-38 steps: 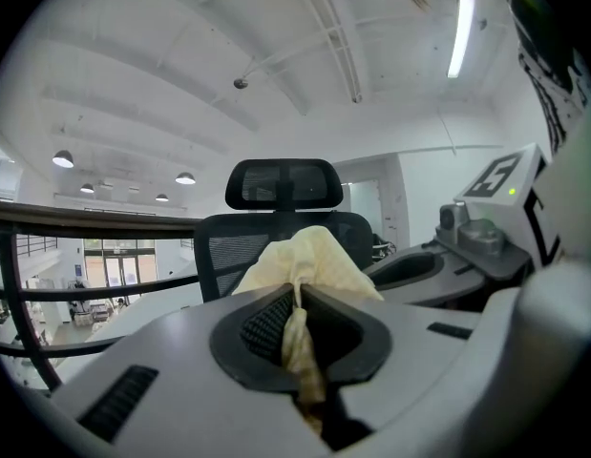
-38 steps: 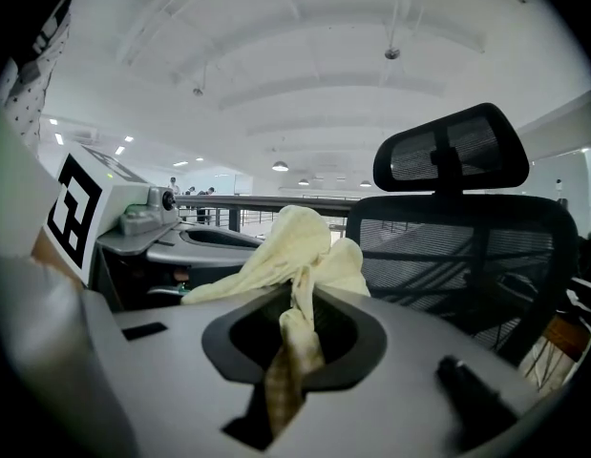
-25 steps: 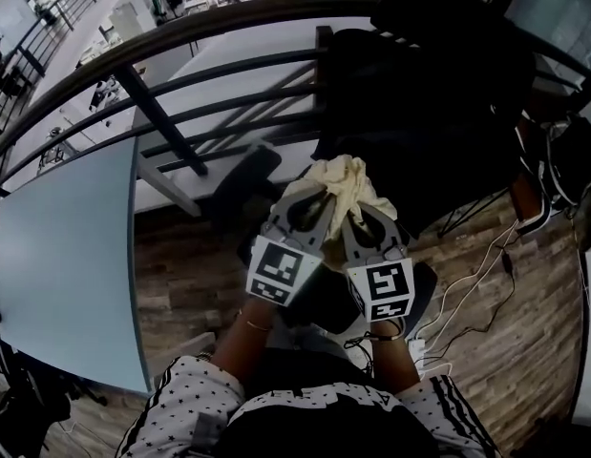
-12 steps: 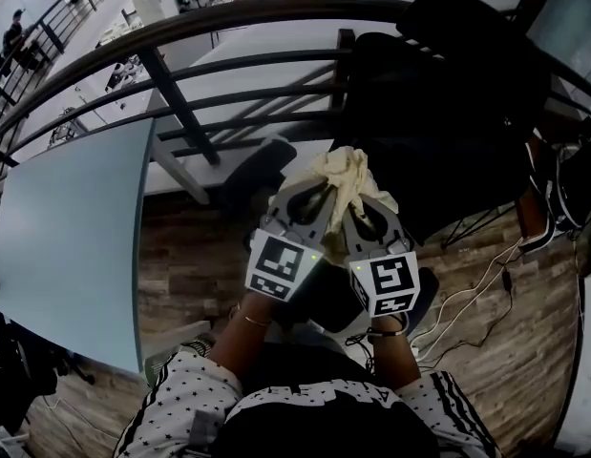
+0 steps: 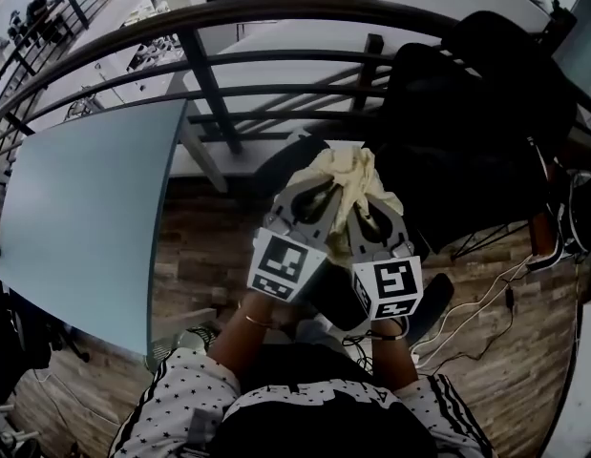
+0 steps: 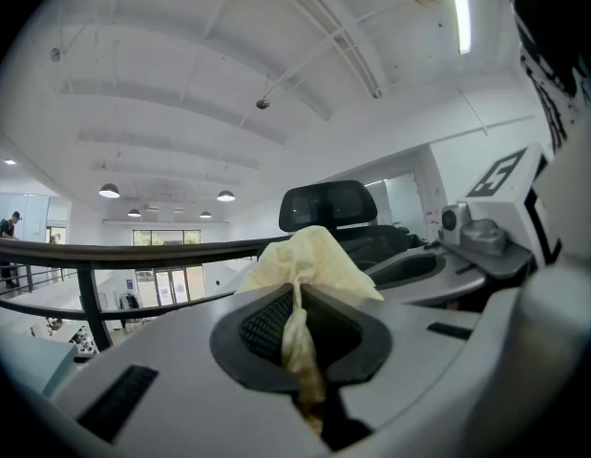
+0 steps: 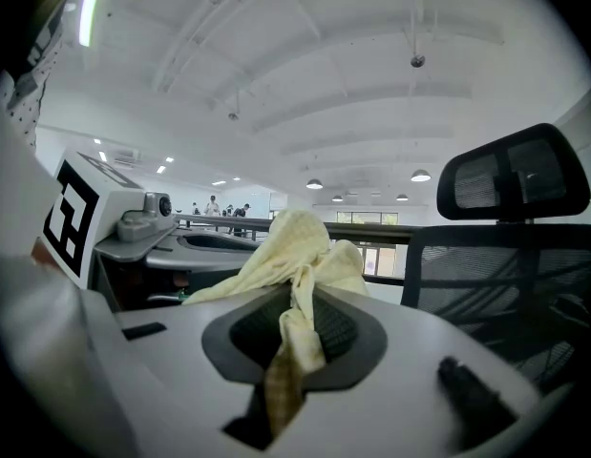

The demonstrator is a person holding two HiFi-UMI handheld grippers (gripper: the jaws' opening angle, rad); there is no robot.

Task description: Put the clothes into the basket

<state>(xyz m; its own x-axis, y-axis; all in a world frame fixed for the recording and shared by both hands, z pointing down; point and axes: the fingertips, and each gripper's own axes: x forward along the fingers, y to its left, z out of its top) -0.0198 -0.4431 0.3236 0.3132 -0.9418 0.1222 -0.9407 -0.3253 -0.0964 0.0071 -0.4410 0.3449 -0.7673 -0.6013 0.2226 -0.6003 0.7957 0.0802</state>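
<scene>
A pale yellow cloth [image 5: 349, 181] is bunched between both grippers, held chest-high in front of the person. My left gripper [image 5: 319, 191] is shut on the cloth [image 6: 305, 260], whose fabric runs down between its black ribbed pads [image 6: 264, 322]. My right gripper [image 5: 364, 198] is shut on the same cloth [image 7: 297, 256], pinched between its pads [image 7: 338, 327]. The two grippers sit side by side, almost touching, pointing roughly level towards a railing. No basket is in view.
A dark metal railing [image 5: 276, 60] runs across ahead. A pale blue table [image 5: 80, 218] lies at the left. A black office chair [image 5: 467, 132] stands at the right, its mesh back [image 7: 505, 256] close to my right gripper. Cables [image 5: 476, 303] trail over the wooden floor.
Both grippers, still gripping the cloth, have shifted slightly right and upward together; the view has swung so the blue table and railing post now sit further right.
</scene>
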